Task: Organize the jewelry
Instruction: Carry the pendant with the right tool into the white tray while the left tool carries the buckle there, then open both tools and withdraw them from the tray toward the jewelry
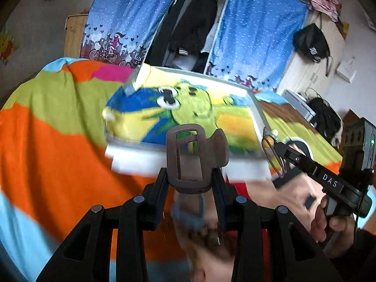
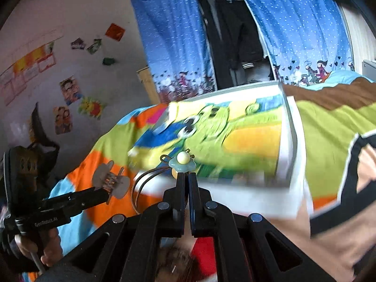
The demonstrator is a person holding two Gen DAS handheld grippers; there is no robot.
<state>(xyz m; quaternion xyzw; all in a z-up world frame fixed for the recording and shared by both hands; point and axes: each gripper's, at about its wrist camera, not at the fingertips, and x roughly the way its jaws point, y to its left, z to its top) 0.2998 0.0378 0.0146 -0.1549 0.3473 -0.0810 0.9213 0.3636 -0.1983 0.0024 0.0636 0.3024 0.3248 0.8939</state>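
Here the left gripper [image 1: 189,176] has its jaws clamped on one brown hair clip [image 1: 191,156], held upright above the bedspread [image 1: 47,141]. From the right wrist view the same clip [image 2: 111,179] shows sideways, a pale claw shape pinched at its spring. The right gripper [image 2: 185,176] has its jaws pressed together on one thin wire hoop [image 2: 141,185] that carries a small blue flower charm with a cream bead [image 2: 182,162]; a second yellowish bead sits just under it. In the left wrist view that hoop [image 1: 272,150] hangs from the right gripper's tip. Just beyond both grippers lies one tray [image 2: 291,141] with a white rim and a green cartoon picture, resting on the bed. Two blue dotted curtains [image 1: 127,18] hang behind. The right gripper's side reads "DAS"; the left one's reads "GenRobot.AI".
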